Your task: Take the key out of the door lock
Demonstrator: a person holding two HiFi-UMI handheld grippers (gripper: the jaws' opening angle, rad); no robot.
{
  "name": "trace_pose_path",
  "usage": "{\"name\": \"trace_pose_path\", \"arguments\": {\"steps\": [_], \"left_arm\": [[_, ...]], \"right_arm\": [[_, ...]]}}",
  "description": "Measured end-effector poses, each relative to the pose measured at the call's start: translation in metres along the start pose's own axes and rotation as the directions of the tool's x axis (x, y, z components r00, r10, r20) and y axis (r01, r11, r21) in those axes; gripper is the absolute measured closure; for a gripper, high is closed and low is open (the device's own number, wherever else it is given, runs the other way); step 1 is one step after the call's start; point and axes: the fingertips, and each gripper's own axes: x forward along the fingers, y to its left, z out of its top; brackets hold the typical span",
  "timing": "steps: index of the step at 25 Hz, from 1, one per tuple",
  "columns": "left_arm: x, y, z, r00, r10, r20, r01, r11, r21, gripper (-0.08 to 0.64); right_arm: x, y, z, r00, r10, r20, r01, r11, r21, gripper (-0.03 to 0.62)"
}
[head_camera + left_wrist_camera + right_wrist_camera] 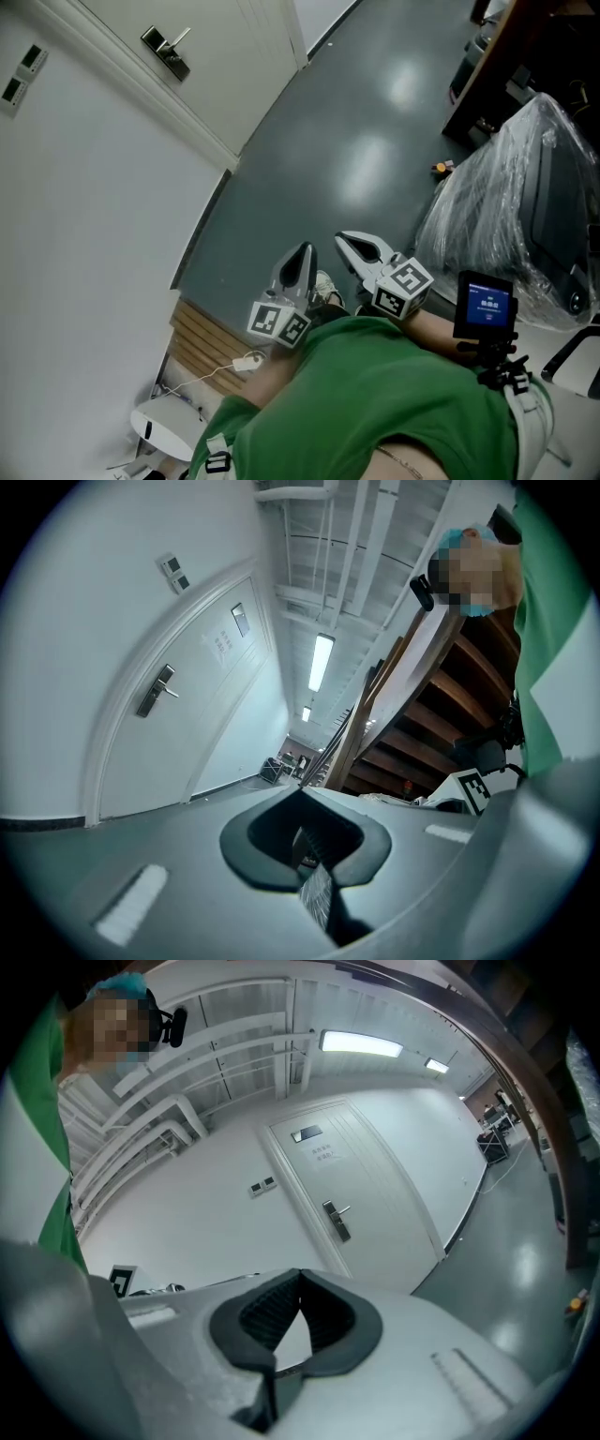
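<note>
Key — I cannot resolve it from this distance. The door lock [167, 52] sits on the pale door [234, 75] at the top left of the head view, well apart from both grippers. I can make out its plate and lever handle [345, 1209], but anything in the keyhole is too small to tell. I assume the key is seated there, as the task says.

Left gripper [302, 251]: jaws together, nothing between the pads; its own view agrees. Right gripper [345, 239]: jaws meet at the tips, and only the white wall [206, 1232] shows through the gap behind them, so it is empty too.

Both are held level, side by side, close in front of the body and aimed roughly at the door. I read this as a carrying posture for the approach, not a reach. Closed jaws keep the tips compact, and both gripper views frame the lock, which helps with lining up.

Judgement: extraction not begun. The next move calls for crossing the dark floor [356, 141] to the door, then opening one gripper and pinching the key's head squarely. A skewed pinch could slip off, or turn the key instead of drawing it out.
</note>
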Motion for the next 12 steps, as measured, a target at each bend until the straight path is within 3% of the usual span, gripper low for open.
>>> {"name": "trace_pose_path", "arguments": {"steps": [12], "left_arm": [[0.045, 0.080, 0.042, 0.997, -0.071, 0.027, 0.071, 0.997, -0.017, 0.560]], "right_arm": [[0.098, -0.016, 0.021, 1.000, -0.026, 0.016, 0.027, 0.999, -0.042, 0.591]]}}
